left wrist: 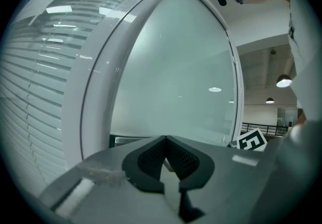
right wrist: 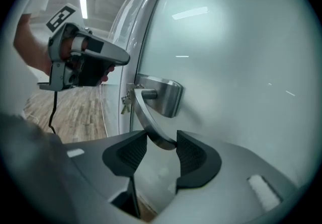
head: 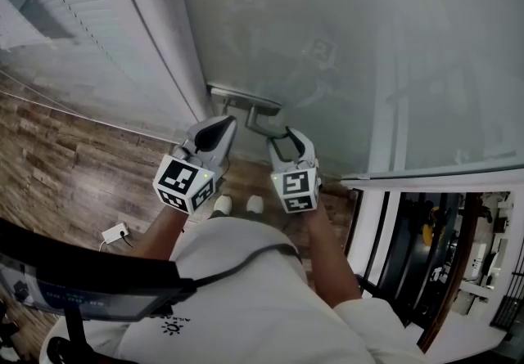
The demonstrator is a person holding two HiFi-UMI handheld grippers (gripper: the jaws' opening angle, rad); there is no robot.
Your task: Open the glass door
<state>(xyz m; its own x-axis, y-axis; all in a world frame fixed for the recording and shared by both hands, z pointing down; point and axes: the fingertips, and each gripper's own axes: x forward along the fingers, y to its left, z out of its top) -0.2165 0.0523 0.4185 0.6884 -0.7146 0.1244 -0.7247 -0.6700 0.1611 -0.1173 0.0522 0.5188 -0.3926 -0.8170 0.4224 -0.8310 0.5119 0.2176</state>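
Observation:
The frosted glass door (head: 344,43) fills the upper head view. Its metal lever handle (head: 260,114) juts from a plate at the door's left edge. In the right gripper view the curved lever (right wrist: 149,117) runs down from the plate (right wrist: 166,94) into my right gripper (right wrist: 162,145), whose pads are shut on its end. A bunch of keys (right wrist: 126,102) hangs at the lock. My left gripper (head: 223,122) hovers just left of the handle, apart from it. Its jaws (left wrist: 165,140) are shut with nothing between them.
A window with white blinds (head: 57,19) stands left of the door frame (head: 164,35). Wood floor (head: 65,166) lies below, with a white plug adaptor (head: 115,232) on it. My shoes (head: 237,205) stand close to the door. A white-framed side panel (head: 385,231) stands at the right.

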